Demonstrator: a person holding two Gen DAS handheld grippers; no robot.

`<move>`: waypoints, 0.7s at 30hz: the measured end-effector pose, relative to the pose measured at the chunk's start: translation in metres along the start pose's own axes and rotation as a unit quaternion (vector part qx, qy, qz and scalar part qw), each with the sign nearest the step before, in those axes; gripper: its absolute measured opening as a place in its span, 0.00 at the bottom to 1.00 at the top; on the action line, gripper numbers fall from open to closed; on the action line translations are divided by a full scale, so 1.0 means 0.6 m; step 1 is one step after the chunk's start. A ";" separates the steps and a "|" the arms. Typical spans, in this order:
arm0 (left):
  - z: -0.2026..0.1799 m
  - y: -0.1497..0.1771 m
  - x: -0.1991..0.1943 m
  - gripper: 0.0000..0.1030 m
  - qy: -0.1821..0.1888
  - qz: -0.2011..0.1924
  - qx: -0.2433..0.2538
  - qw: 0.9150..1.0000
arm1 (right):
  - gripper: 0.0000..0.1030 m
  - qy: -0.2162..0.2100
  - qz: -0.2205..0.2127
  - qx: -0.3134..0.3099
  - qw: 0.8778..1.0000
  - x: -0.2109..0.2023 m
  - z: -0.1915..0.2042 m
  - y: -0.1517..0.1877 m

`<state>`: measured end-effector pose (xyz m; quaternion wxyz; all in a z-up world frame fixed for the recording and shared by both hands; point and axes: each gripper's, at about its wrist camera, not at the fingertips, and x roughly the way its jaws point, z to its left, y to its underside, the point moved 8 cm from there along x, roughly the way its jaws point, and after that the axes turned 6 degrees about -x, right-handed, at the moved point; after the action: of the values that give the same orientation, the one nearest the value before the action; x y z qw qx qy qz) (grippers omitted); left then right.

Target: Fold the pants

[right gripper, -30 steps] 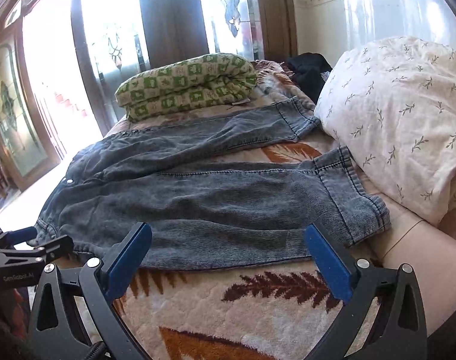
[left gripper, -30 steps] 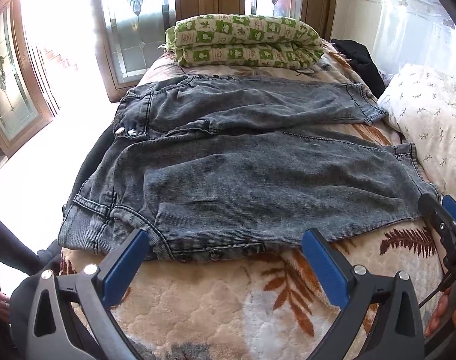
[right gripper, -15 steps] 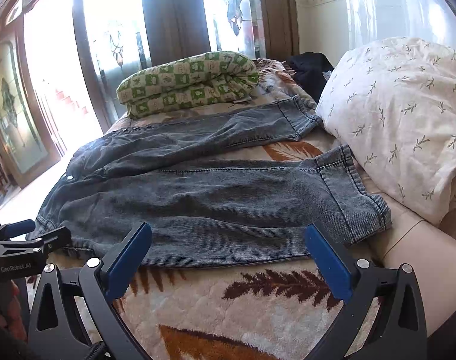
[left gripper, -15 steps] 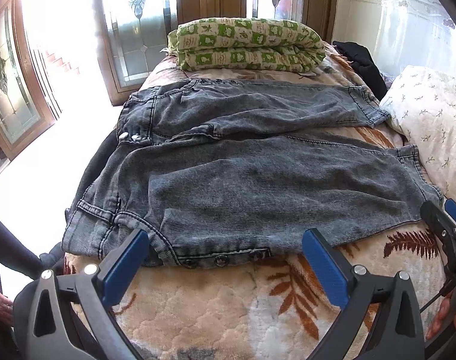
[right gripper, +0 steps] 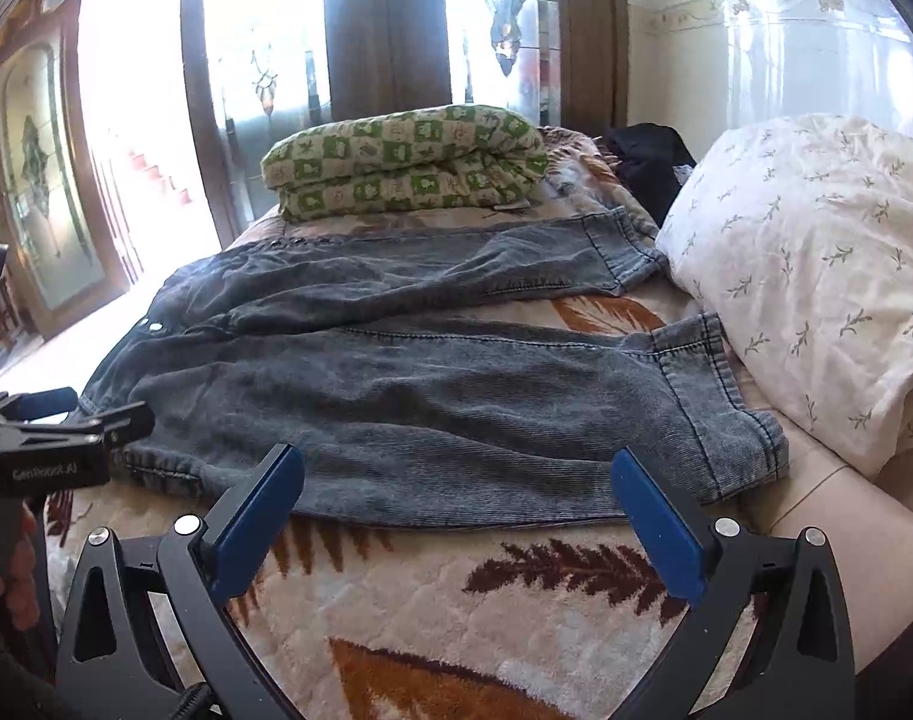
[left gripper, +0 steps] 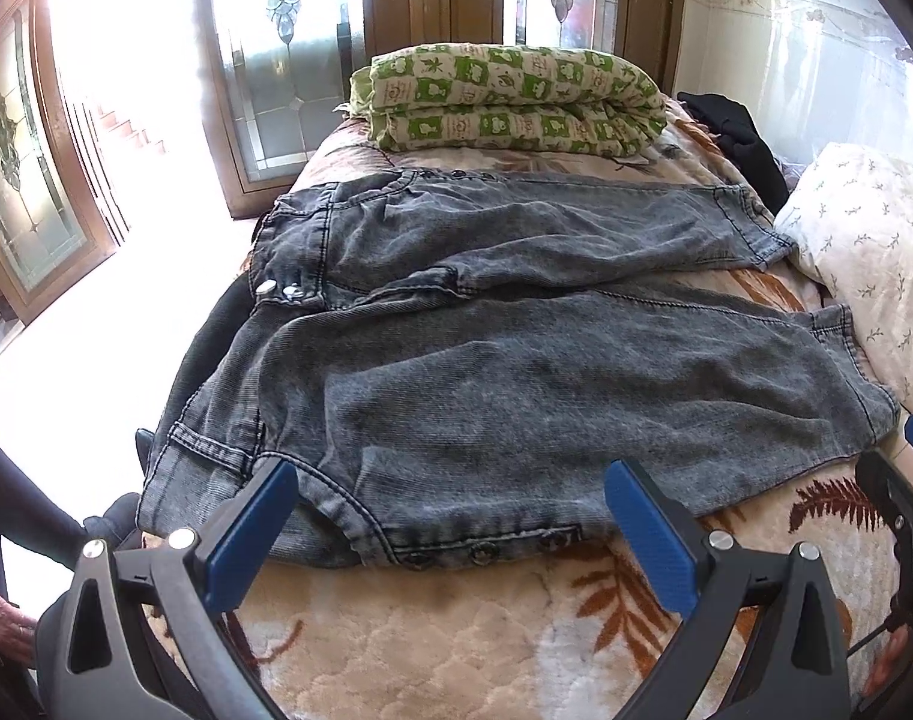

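Observation:
Grey washed denim pants (left gripper: 516, 372) (right gripper: 432, 402) lie spread flat across the bed, waistband at the left, both legs running right with a gap of blanket between them. My left gripper (left gripper: 450, 510) is open, its blue pads hovering over the near edge of the pants by the waistband snaps. My right gripper (right gripper: 456, 498) is open too, above the near leg's lower edge, close to the hem. Each gripper shows at the side edge of the other's view. Nothing is held.
The bed carries a cream blanket with brown leaf print (right gripper: 516, 600). A folded green checked quilt (left gripper: 504, 99) lies at the far end, a dark garment (left gripper: 732, 132) beside it. A white floral pillow (right gripper: 816, 276) fills the right side. Windows and bright floor lie to the left.
Both grippers have drifted slightly toward the pants, so the near edge of the denim sits lower in the frames. The pants have not moved. Both stay open.

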<state>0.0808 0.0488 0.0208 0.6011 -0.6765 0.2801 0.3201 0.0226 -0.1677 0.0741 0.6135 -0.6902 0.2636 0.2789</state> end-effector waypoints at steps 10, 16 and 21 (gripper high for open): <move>0.014 -0.019 0.018 1.00 -0.001 0.000 0.003 1.000 | 1.00 -0.013 -0.003 -0.022 1.000 0.003 0.017 -0.039; 0.027 -0.036 0.028 1.00 -0.005 -0.004 0.008 1.000 | 1.00 -0.026 -0.002 -0.026 0.999 0.026 0.033 -0.064; 0.039 -0.047 0.039 1.00 -0.009 -0.003 0.007 1.000 | 1.00 -0.038 0.002 -0.025 0.999 0.048 0.052 -0.079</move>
<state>0.1149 0.0757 0.0186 0.6097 -0.6701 0.2748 0.3220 0.0747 -0.1320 0.0839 0.6051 -0.6937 0.2342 0.3125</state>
